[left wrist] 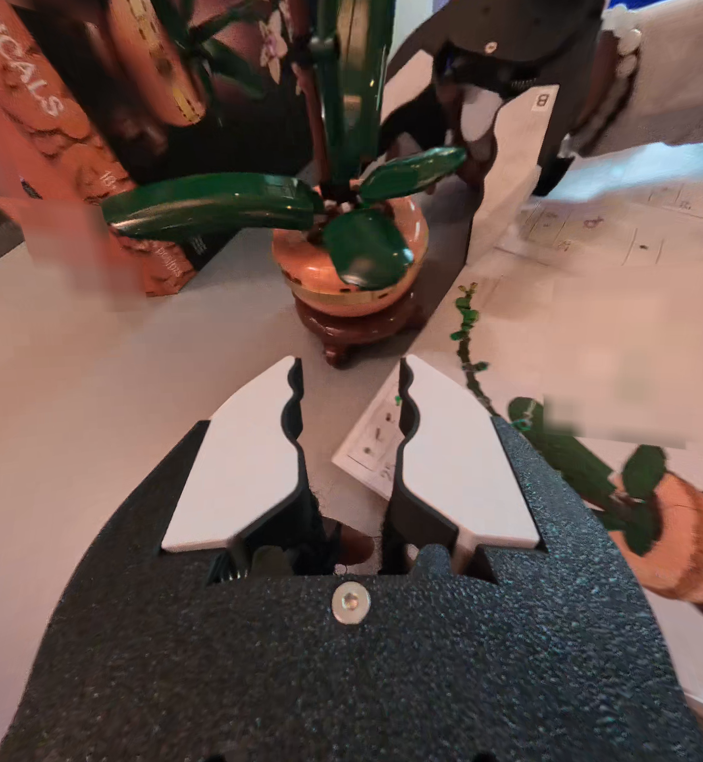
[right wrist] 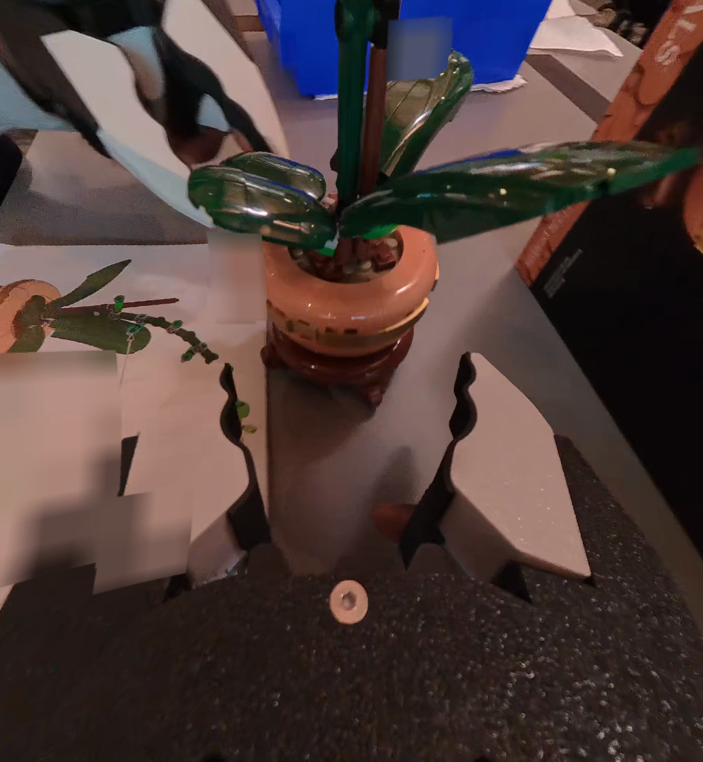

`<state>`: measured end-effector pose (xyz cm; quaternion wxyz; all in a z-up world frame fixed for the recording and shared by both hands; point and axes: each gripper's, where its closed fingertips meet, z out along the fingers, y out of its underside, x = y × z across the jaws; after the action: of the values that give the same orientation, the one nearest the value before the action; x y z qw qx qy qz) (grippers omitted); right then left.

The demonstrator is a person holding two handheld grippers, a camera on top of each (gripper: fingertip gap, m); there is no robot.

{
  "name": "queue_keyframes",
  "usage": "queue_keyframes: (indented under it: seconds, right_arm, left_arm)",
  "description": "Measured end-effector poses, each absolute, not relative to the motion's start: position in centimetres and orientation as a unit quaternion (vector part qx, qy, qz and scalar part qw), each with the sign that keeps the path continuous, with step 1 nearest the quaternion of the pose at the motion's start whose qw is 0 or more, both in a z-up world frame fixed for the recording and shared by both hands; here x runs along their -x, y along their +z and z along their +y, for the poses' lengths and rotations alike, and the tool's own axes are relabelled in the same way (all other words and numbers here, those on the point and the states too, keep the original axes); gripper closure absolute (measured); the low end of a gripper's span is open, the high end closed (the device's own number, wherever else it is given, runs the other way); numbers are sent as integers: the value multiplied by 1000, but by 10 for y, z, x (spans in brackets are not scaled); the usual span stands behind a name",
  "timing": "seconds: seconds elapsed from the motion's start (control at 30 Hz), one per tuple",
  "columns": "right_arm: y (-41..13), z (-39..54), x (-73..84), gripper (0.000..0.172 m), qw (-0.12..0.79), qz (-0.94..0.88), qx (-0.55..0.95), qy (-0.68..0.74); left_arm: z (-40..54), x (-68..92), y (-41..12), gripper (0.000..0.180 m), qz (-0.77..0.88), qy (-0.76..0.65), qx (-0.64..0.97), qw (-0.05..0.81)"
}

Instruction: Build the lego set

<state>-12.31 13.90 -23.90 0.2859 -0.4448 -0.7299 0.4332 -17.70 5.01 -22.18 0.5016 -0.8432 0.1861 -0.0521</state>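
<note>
A brick-built plant stands on the grey table: a tan pot (left wrist: pixel 312 268) on a dark brown stand, with green leaves (left wrist: pixel 213 202) and a green stem. It also shows in the right wrist view (right wrist: pixel 341 309). My left gripper (left wrist: pixel 349 365) is open and empty, its tips just short of the stand's foot. My right gripper (right wrist: pixel 345 363) is wide open and empty, with the stand (right wrist: pixel 333 367) just beyond its tips, not touched. Each gripper shows blurred beyond the plant in the other's view: the right one (left wrist: pixel 510 123), the left one (right wrist: pixel 156 136), close to the leaves.
An open instruction booklet (left wrist: pixel 589 297) with plant pictures lies beside the pot, also in the right wrist view (right wrist: pixel 73 404). A dark and orange product box (left wrist: pixel 73 136) stands behind the plant, on the right in the right wrist view (right wrist: pixel 650 247). A blue bin (right wrist: pixel 485 41) stands farther back. Between my left fingertips and the tan pot (left wrist: pixel 312 268) there is roughly 5 centimetres.
</note>
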Motion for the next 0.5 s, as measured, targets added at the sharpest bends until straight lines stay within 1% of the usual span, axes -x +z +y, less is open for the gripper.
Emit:
queue_keyframes:
  seconds: [0.03,0.13,0.2,0.23,0.3,0.5]
  right_arm:
    - [-242,138,130,73,282,-734,439,434]
    - [-244,138,145,80,297,-738,433,424]
    - [-241,135,148,89,311,-743,414,425]
    - [-240,136,147,98,316,-745,409,421]
    - [-240,146,147,98,334,-743,417,404]
    - [-241,173,119,98,322,-753,428,383]
  left_arm:
    - [57,180,-226,137,196,-54,843,499]
    - [83,185,-235,147,228,-28,840,492]
    - [96,181,-241,153,253,-27,841,478]
    - [101,179,-243,158,265,-28,841,470]
    - [109,173,-244,160,280,-32,837,470]
    - [140,148,-245,160,321,-56,829,455]
